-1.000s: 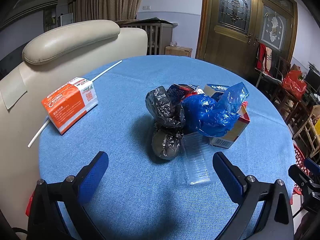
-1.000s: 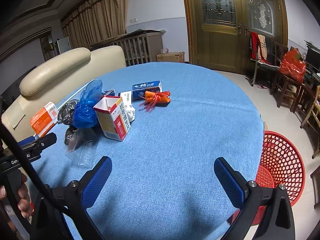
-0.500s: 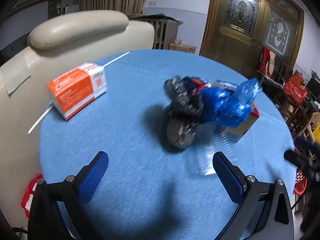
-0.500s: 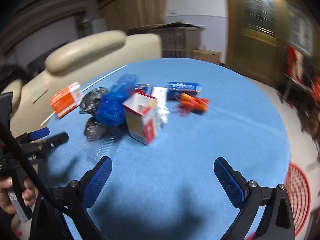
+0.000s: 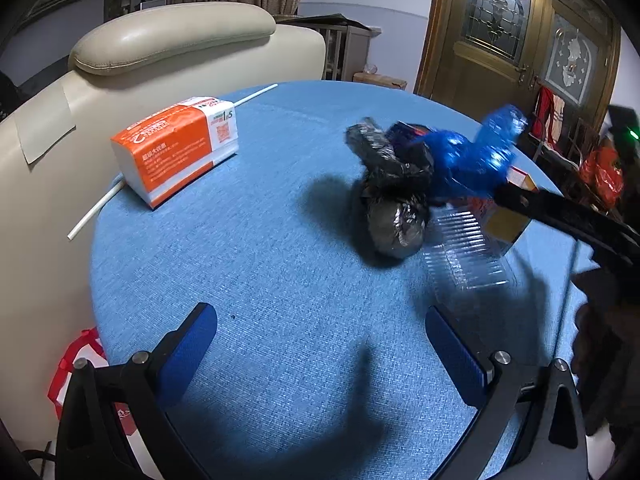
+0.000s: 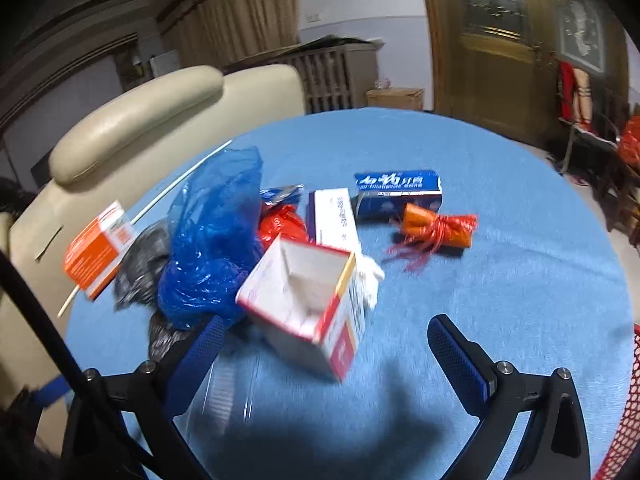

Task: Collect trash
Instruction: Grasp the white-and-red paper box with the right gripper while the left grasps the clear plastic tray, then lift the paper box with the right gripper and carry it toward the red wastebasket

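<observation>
Trash lies on a round blue table (image 5: pixel 280 320). An orange and white box (image 5: pixel 176 148) sits at the left. A black bag (image 5: pixel 394 196), a blue bag (image 5: pixel 468 160) and a clear plastic tray (image 5: pixel 466 252) lie in the middle. My left gripper (image 5: pixel 320 344) is open and empty, short of the pile. My right gripper (image 6: pixel 324 356) is open, its fingers on either side of an open red and white carton (image 6: pixel 312 300). Beyond it lie the blue bag (image 6: pixel 212 236), a blue box (image 6: pixel 398 192) and an orange wrapper (image 6: pixel 436 230).
A cream chair back (image 5: pixel 172 40) stands against the table's far left edge. A white rod (image 5: pixel 100 208) lies along that edge. A red mesh basket (image 6: pixel 628 412) stands at the table's right. The right gripper's arm (image 5: pixel 560 220) crosses the left wrist view.
My right gripper has moved forward and left, up to the open carton. My left gripper has swung left, so the pile now sits to its right. Both stay open.
</observation>
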